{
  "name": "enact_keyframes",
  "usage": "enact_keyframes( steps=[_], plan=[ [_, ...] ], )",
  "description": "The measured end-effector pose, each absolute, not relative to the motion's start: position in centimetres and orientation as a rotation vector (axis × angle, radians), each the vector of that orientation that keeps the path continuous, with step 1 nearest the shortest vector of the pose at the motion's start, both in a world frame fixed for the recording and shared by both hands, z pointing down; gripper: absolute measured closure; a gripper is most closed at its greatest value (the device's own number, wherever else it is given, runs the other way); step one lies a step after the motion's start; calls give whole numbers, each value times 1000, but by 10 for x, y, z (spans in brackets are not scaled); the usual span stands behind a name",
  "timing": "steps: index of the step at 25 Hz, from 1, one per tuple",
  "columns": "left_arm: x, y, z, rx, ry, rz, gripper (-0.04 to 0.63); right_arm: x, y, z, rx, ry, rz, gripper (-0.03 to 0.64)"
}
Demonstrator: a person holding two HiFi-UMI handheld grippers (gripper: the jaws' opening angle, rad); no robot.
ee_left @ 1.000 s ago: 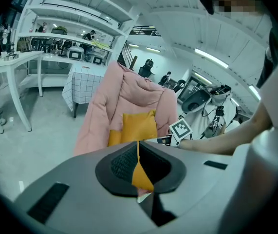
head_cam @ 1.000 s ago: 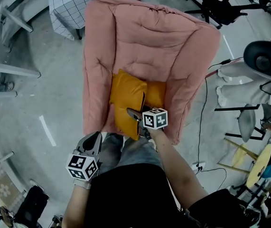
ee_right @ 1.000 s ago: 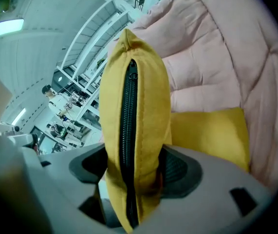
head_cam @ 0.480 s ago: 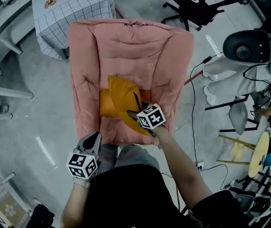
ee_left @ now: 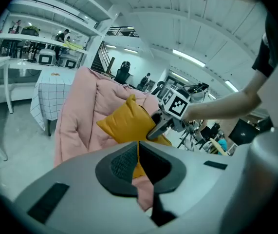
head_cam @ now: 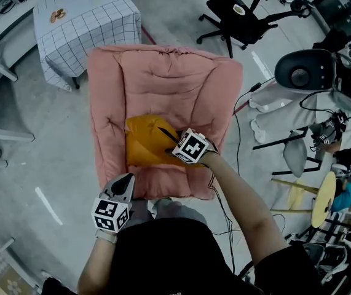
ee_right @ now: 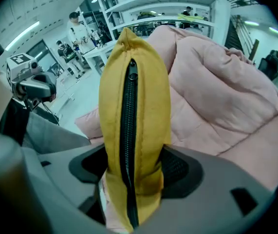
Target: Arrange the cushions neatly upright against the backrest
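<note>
A yellow cushion (head_cam: 143,144) is raised on edge over the seat of the pink padded armchair (head_cam: 163,78). My right gripper (head_cam: 168,141) is shut on the cushion's zipper edge (ee_right: 130,130), and the fabric fills the space between both pads. In the left gripper view the cushion (ee_left: 124,122) stands tilted in front of the backrest (ee_left: 92,104) with the right gripper (ee_left: 159,126) clamped on it. My left gripper (head_cam: 125,180) hovers at the seat's front left corner, shut and holding nothing; its jaws (ee_left: 138,156) meet in its own view.
A table with a checked cloth (head_cam: 83,20) stands behind the chair on the left. A black office chair (head_cam: 240,11) is behind on the right. Cables (head_cam: 244,118), stands and stools crowd the floor to the right. My legs (head_cam: 163,209) are at the chair's front.
The right gripper has lifted the yellow cushion off the seat and rolled it onto its edge. The left gripper has drifted forward to the seat's front corner, still shut.
</note>
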State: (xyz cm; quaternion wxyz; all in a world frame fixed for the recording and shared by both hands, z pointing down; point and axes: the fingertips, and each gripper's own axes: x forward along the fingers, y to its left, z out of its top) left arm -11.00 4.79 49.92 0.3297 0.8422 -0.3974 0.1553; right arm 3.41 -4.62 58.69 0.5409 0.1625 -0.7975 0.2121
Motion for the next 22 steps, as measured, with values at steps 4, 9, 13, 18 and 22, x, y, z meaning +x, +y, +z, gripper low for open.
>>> enact_keyframes(
  steps=[4,9,13,18,22],
  plan=[
    [-114,35,491,2277,-995,461,574,27,-58,588,281,-1833,438,299],
    [-121,29,493,2291,-977,496,574,14,-70,592,135,-1775,302,299],
    [-123,29,493,2259,-1000,484,574,12,-78,602,37,-1739,265,299],
    [-122,31,492,2204,-1084,476,574,17,-89,618,-43,-1712,239,299],
    [-117,35,483,2138,-1165,470,574,24,-91,635,-128,-1680,261,299]
  ],
)
